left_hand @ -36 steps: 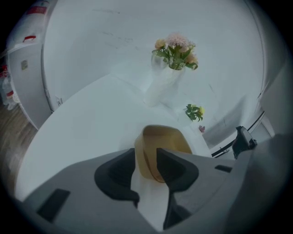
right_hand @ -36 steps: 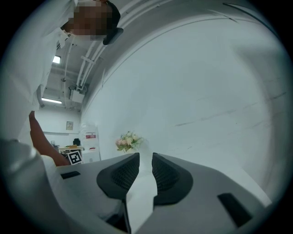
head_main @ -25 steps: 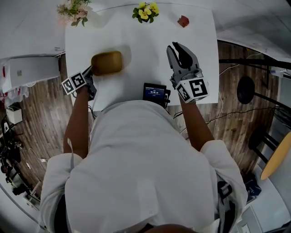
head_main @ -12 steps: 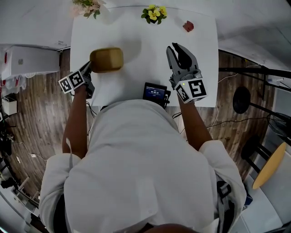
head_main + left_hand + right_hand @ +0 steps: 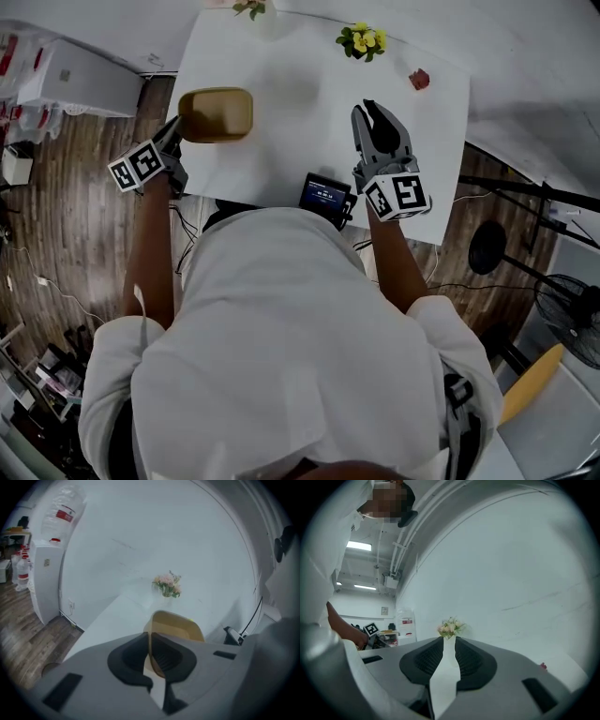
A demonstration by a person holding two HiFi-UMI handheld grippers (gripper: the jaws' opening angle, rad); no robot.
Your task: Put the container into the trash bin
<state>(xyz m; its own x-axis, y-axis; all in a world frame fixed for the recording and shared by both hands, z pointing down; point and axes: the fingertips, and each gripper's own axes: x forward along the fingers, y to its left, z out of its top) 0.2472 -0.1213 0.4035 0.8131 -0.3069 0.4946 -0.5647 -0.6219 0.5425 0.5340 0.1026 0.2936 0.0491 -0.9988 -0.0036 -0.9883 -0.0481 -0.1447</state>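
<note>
1. Head view: the left gripper (image 5: pixel 175 139) is at the left edge of the white table (image 5: pixel 281 103). It holds the brown container (image 5: pixel 216 114) by its near left wall.
2. Left gripper view: the jaws of the left gripper (image 5: pixel 149 641) are almost together. Only the thin wall of the container (image 5: pixel 177 624) stands between the pads, so the grip is closed on it. The open side of the container faces to the right in this view.
3. The container is over the left border of the table. I cannot tell if its bottom touches the table top.
4. The right gripper (image 5: pixel 376 114) is over the right half of the table, well apart from the container.
5. Right gripper view: the jaws of the right gripper (image 5: pixel 449 645) stand a little apart with a narrow gap, and nothing is between them.
6. Yellow flowers (image 5: pixel 361 39) and a small red thing (image 5: pixel 419 79) are at the far side of the table. A dark device with a lit screen (image 5: pixel 325 195) is at the near edge, just beside the right gripper.
7. Pink flowers (image 5: pixel 166 584) stand at the far left corner of the table.
</note>
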